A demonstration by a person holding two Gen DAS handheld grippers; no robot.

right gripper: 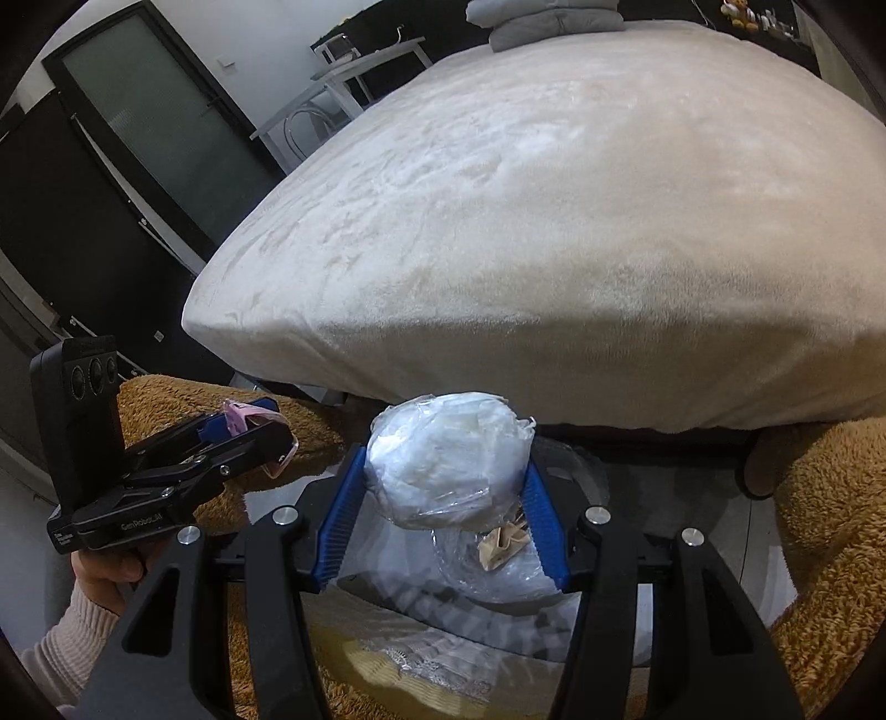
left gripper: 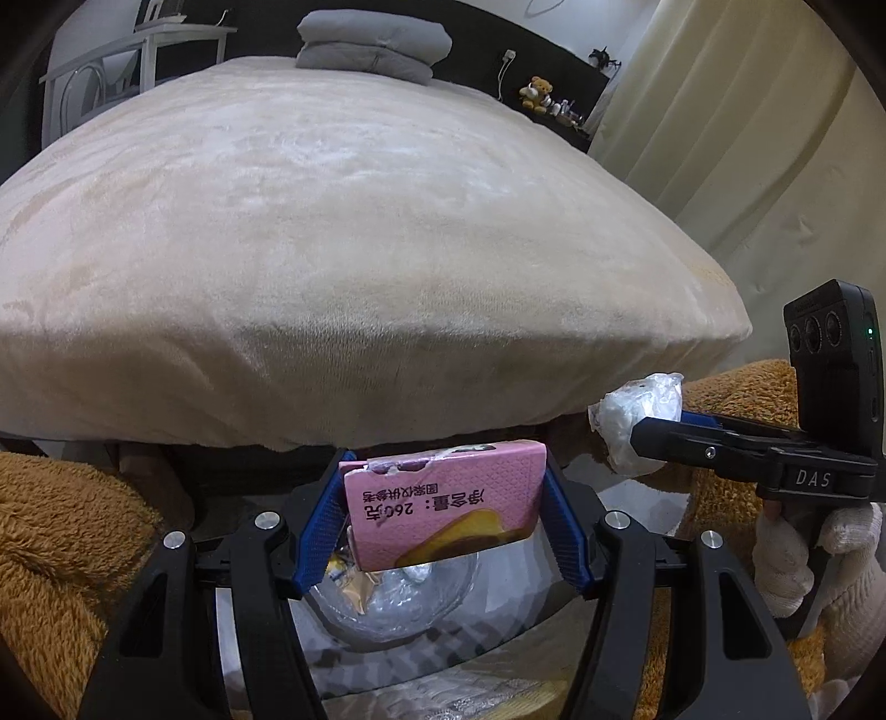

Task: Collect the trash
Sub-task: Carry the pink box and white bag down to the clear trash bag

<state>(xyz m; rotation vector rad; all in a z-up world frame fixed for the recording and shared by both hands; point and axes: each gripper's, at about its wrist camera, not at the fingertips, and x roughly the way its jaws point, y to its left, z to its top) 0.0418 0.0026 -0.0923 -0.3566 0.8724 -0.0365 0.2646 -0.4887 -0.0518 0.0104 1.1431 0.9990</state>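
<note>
Trash filled both handheld grippers at the foot of a bed (left gripper: pixel 360 249) draped in a cream plush cover. Seen from its own wrist camera, the left gripper (left gripper: pixel 443 515) was clamped on a pink carton (left gripper: pixel 443 498), its 2 blue-padded fingers (left gripper: pixel 318 526) pressing the carton's short ends; the carton sat slightly tilted, printed side toward the lens, with its torn top edge to the left. Beneath it lay a clear plastic bag (left gripper: pixel 398 598) already holding crumpled wrappers.

From the right wrist camera, the right gripper (right gripper: pixel 443 487) was closed on a crumpled wad of clear plastic (right gripper: pixel 448 459), the blue pads (right gripper: pixel 343 515) squeezing it from both sides. The wad hung just above the open bag (right gripper: pixel 498 570), where a scrap of tan paper (right gripper: pixel 504 545) rested inside.

Each tool also appeared in the other's view: the right gripper (left gripper: pixel 620 426) at the right edge, gripped by a hand in a white knit glove (left gripper: pixel 803 554), and the left gripper (right gripper: pixel 266 432) at the left edge, held by a bare hand (right gripper: pixel 111 570) in a pale ribbed sleeve. Brown fleece fabric (left gripper: pixel 61 531) flanked the bag on both sides. A folded grey quilt (left gripper: pixel 376 44) sat at the far end of the bed, with a small teddy bear (left gripper: pixel 537 91) on a dark ledge beyond.
</note>
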